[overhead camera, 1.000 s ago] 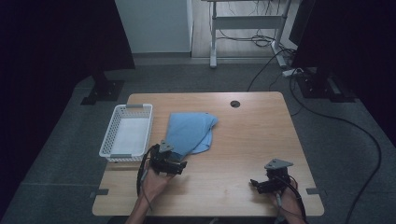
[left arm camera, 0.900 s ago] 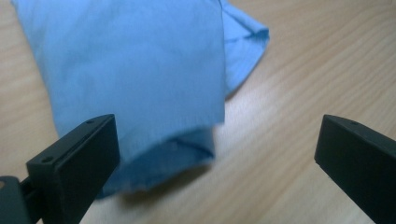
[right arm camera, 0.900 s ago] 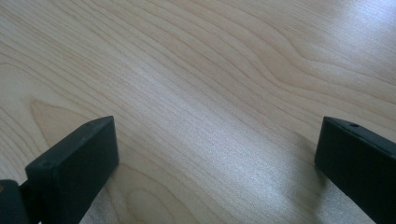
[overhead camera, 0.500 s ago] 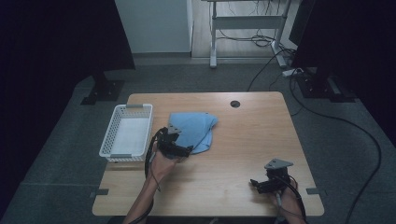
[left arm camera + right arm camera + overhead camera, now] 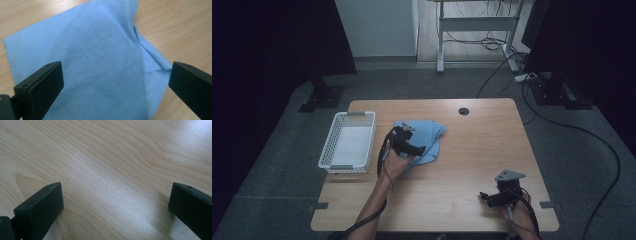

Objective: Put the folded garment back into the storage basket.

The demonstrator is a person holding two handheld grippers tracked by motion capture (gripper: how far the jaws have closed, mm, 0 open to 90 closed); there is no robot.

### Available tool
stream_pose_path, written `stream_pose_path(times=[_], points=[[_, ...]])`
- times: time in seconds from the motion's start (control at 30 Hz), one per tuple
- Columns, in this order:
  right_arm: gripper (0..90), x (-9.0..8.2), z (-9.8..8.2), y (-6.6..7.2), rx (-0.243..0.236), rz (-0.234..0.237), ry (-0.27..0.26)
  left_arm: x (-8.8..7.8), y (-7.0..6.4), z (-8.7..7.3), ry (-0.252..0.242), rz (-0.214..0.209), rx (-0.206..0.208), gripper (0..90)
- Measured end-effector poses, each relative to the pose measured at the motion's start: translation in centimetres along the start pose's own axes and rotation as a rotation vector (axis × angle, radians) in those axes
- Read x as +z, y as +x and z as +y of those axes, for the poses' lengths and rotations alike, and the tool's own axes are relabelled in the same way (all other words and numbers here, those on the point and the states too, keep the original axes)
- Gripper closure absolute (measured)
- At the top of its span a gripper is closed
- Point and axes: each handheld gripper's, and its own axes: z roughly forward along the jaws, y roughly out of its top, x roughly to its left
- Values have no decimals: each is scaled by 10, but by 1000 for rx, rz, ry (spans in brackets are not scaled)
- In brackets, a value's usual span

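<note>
Right gripper (image 5: 116, 207) seen from its own camera, two black jaws rising from the bottom corners, spread wide apart with nothing between them. Left jaw a flat block with small screw holes on its top face; right jaw cut off by the frame edge. Below and beyond, bare wooden table (image 5: 107, 157), pale with wavy brown grain running slantwise. Soft shadow on the wood beside each jaw, a brighter sheen toward the upper right corner. Jaws close above the surface; whether touching it, unclear.
</note>
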Motion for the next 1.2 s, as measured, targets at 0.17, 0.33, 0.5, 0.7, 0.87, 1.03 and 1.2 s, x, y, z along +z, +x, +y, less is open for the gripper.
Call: stream_pose_path(times=[0.17,0.33,0.5,0.7,0.87,1.03,1.2], points=[[0,0,0,0,-1,2,0,16,10,7,32,-2,-42,0],[0,0,0,0,-2,3,1,37,19,12,59,10,-88,0],[0,0,0,0,-3,4,0,56,21,8,93,5,-103,0],[0,0,0,0,-5,5,0,65,20,2,116,38,-107,0],[0,0,0,1,-4,4,0,66,15,1,123,73,-95,0],[0,1,1,1,-4,4,0,57,2,3,105,59,-104,296],[0,2,2,1,-4,6,0,54,-4,1,71,8,-107,682]])
